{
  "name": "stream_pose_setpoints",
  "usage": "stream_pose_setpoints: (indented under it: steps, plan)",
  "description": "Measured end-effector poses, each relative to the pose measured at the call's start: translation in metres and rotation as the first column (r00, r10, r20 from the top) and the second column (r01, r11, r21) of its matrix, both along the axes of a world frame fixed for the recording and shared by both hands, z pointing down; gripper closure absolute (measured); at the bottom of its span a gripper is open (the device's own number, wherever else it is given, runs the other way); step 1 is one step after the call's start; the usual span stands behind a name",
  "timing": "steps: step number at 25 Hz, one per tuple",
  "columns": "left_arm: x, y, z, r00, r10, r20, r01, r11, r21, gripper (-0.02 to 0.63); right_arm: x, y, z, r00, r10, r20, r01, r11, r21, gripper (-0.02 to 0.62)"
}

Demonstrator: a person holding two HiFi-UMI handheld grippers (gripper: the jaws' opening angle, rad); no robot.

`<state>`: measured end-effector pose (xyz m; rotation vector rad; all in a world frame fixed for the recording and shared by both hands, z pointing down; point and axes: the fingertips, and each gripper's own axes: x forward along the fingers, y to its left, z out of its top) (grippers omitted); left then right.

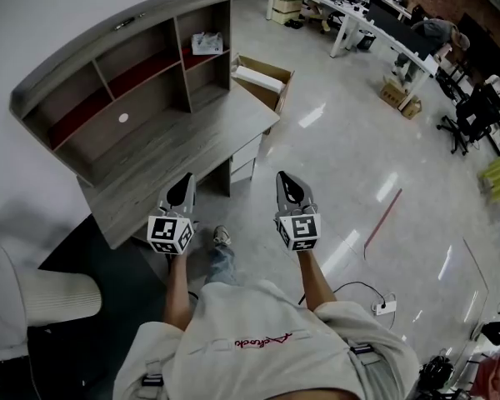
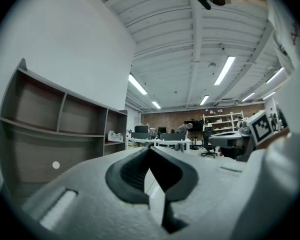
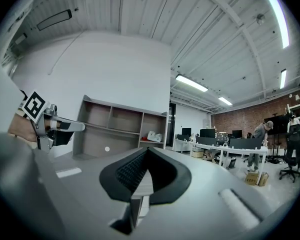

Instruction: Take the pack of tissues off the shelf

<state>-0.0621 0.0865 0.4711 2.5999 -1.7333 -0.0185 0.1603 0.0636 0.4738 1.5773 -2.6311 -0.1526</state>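
Left gripper (image 1: 183,192) and right gripper (image 1: 289,188), lower centre: jaws together, empty. Pack of tissues (image 1: 207,42) sits in the shelf's (image 1: 108,36) right compartment, upper centre.

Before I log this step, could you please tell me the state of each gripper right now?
Left gripper: closed, holding nothing.
Right gripper: closed, holding nothing.

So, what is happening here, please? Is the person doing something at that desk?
A person stands before a wooden desk, holding the left gripper and right gripper out in front. Both have their fingers closed on nothing. The pack of tissues lies in the right-hand compartment of the shelf on the desk, untouched and well away from both grippers.
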Motion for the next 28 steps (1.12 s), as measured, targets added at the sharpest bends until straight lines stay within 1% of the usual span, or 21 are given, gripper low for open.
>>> stream_pose_setpoints:
  steps: [6, 11, 16, 23, 28]
  plan:
    - [-0.015, -0.079, -0.001, 1.000, 0.019, -0.009, -0.019, 1.000, 0.012, 0.607, -0.021, -0.073, 0.001, 1.000, 0.004, -0.013, -0.004, 1.000, 0.000, 0.589]
    - [-0.023, -0.144, -0.006, 0.999, 0.049, -0.019, -0.048, 0.999, 0.021, 0.607, -0.040, -0.134, -0.009, 1.000, 0.008, -0.024, -0.008, 1.000, 0.007, 0.588]
    - [-0.041, -0.203, -0.007, 0.998, 0.061, -0.036, -0.060, 0.998, 0.023, 0.607, -0.058, -0.192, -0.011, 0.999, 0.024, -0.036, -0.024, 1.000, 0.004, 0.588]
    - [-0.060, -0.273, -0.018, 0.995, 0.090, -0.048, -0.089, 0.995, 0.035, 0.607, -0.082, -0.257, -0.025, 0.998, 0.045, -0.050, -0.044, 0.999, 0.019, 0.588]
    - [-0.067, -0.312, -0.018, 0.991, 0.117, -0.059, -0.115, 0.993, 0.039, 0.607, -0.094, -0.293, -0.027, 0.996, 0.059, -0.062, -0.057, 0.998, 0.026, 0.588]
